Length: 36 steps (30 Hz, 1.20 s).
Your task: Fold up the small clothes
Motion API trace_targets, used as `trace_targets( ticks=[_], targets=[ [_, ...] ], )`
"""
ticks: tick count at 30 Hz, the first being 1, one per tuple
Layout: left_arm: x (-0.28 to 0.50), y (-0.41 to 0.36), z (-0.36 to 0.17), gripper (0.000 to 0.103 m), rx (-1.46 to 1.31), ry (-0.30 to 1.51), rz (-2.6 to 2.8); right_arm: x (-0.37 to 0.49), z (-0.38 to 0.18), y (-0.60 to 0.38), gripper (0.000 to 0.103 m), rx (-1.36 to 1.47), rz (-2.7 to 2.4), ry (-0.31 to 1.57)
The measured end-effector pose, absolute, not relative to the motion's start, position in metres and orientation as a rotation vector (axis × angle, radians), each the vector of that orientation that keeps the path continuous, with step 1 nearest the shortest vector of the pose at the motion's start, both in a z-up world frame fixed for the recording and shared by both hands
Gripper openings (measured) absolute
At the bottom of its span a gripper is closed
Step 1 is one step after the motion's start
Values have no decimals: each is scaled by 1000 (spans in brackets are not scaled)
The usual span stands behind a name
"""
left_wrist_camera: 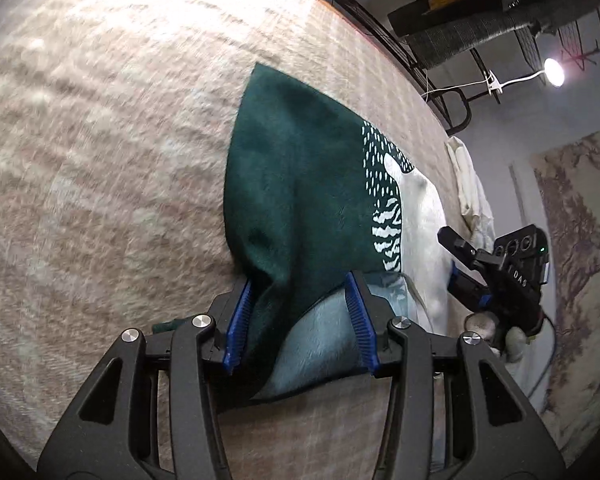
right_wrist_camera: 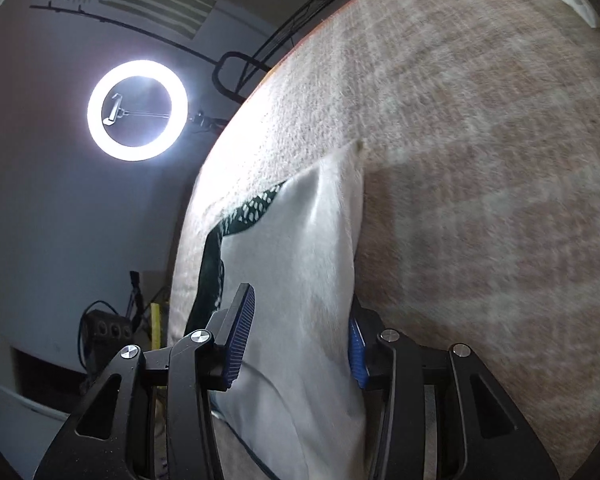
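Note:
A small garment, dark green (left_wrist_camera: 292, 184) on one part and white (left_wrist_camera: 416, 216) on the other with a white speckled print between, lies on a beige woven cloth. My left gripper (left_wrist_camera: 300, 320) has its blue pads spread wide, with the green end and its pale inner side bunched between them. My right gripper (right_wrist_camera: 296, 344) is likewise spread, with the white part (right_wrist_camera: 300, 248) lying between its pads. The right gripper also shows in the left wrist view (left_wrist_camera: 496, 272) at the white end.
The beige cloth (left_wrist_camera: 100, 160) covers the work surface. A crumpled white cloth (left_wrist_camera: 468, 176) lies at its edge. A ring light (right_wrist_camera: 137, 110) glows beyond the surface edge, and a small lamp (left_wrist_camera: 554, 71) and dark rack stand behind.

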<state>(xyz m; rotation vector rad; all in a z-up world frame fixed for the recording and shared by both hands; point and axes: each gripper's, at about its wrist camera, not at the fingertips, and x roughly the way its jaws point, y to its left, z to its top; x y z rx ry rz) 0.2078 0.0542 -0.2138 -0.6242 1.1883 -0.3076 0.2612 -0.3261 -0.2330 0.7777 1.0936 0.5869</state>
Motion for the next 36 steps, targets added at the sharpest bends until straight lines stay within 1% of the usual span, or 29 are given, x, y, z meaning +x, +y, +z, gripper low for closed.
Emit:
trace_targets(
  ticks=[1, 2, 3, 4, 5, 10, 17, 23, 27, 36],
  targets=[
    [209, 50, -214, 40, -606, 1185, -304, 263, -233, -323, 35, 777, 581, 1094],
    [210, 47, -213, 27, -585, 1177, -290, 265, -233, -320, 31, 768, 576, 1099],
    [212, 42, -215, 19, -567, 1183, -276, 266, -232, -316, 20, 759, 574, 1100],
    [213, 39, -216, 9, -555, 1185, -263, 268, -231, -312, 14, 733, 564, 1114],
    [214, 37, -217, 7, -550, 1177, -253, 263, -231, -308, 6, 686, 543, 1129],
    [213, 23, -209, 4, -472, 1152, -230, 258, -210, -285, 3, 471, 484, 1112],
    [208, 9, -177, 2, -413, 1064, -271, 250, -174, -271, 2, 344, 494, 1032],
    [210, -8, -154, 2, -389, 1009, -319, 251, -152, -273, 2, 295, 502, 990],
    [218, -23, -154, 2, -387, 1020, -333, 250, -150, -283, 2, 300, 483, 977],
    [233, -72, -137, 2, -309, 984, -398, 241, -134, -318, 2, 278, 429, 935]
  ],
)
